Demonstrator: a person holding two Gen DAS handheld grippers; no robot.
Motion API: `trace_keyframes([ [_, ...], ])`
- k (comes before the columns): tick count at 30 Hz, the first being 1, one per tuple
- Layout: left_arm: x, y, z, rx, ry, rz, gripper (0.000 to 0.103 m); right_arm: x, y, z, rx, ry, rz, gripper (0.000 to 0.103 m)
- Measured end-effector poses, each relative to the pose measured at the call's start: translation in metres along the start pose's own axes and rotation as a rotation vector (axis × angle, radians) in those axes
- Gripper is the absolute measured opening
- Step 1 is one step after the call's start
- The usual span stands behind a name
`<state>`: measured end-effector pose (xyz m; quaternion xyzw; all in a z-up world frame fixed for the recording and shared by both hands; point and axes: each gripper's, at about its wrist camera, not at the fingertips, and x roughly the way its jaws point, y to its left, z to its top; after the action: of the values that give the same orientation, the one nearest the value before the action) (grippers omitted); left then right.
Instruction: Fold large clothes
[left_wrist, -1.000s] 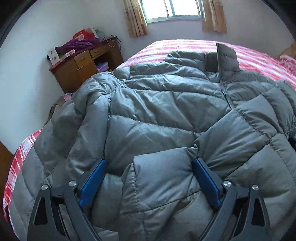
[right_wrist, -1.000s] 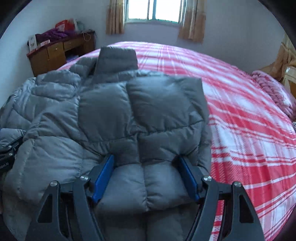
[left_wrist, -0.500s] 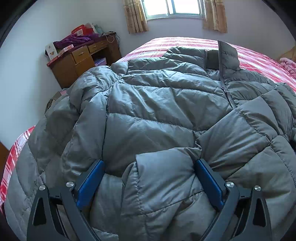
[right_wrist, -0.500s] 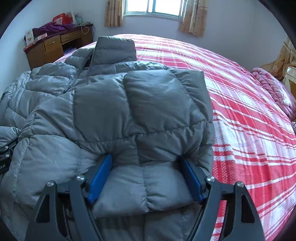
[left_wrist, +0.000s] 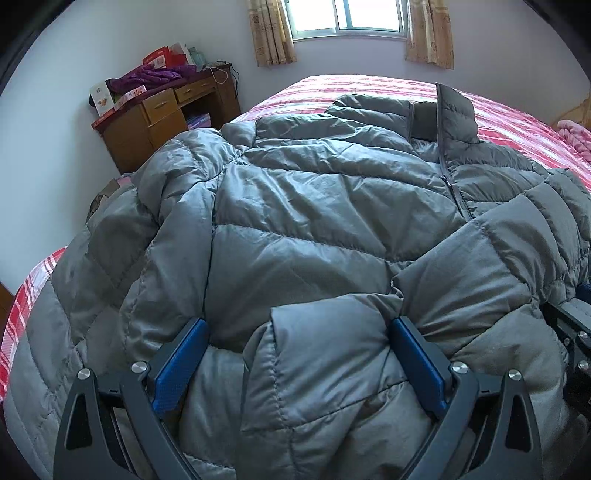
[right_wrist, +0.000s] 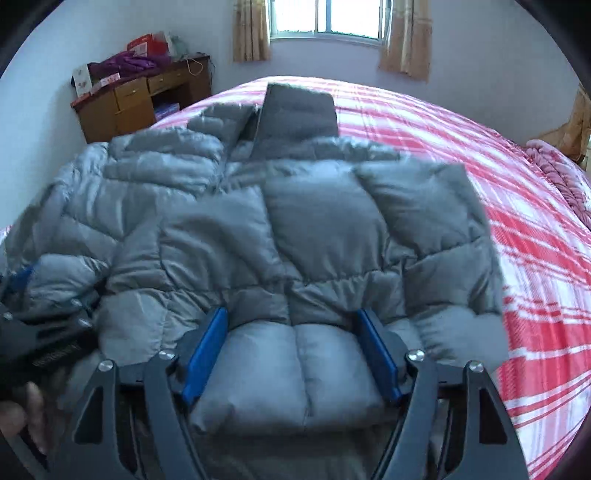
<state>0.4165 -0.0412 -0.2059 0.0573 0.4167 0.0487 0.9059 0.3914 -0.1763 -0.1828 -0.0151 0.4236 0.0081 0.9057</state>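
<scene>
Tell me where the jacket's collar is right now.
In the right wrist view the collar stands up at the far end of the grey jacket, upper middle of the picture, against the red plaid bedspread, below the window.

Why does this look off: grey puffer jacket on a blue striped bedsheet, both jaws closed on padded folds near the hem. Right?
Only the sheet colour is wrong. The bedsheet is red and white plaid, not blue striped, as the right wrist view shows. The grey puffer jacket lies on it, and both grippers, left and right, grip padded folds.
</scene>
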Motion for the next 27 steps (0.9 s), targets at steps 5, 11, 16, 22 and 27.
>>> trace_keyframes([
  [5, 0.001, 0.000, 0.000, 0.000, 0.000, 0.001, 0.099, 0.007, 0.003, 0.001, -0.010, 0.018, -0.019, 0.078],
  [11, 0.001, 0.000, 0.000, 0.002, -0.001, 0.003, 0.099, 0.009, 0.009, -0.003, -0.032, 0.012, -0.089, 0.079],
  [16, 0.001, 0.000, 0.000, 0.002, 0.000, 0.005, 0.099, 0.009, 0.009, -0.004, -0.033, 0.010, -0.093, 0.080],
  [22, 0.001, -0.001, -0.001, 0.011, 0.002, 0.012, 0.100, 0.012, 0.011, -0.003, -0.039, 0.015, -0.108, 0.083],
  [27, -0.028, 0.024, 0.006, -0.010, -0.009, -0.005, 0.100, 0.002, 0.005, 0.002, -0.041, 0.037, -0.104, 0.088],
])
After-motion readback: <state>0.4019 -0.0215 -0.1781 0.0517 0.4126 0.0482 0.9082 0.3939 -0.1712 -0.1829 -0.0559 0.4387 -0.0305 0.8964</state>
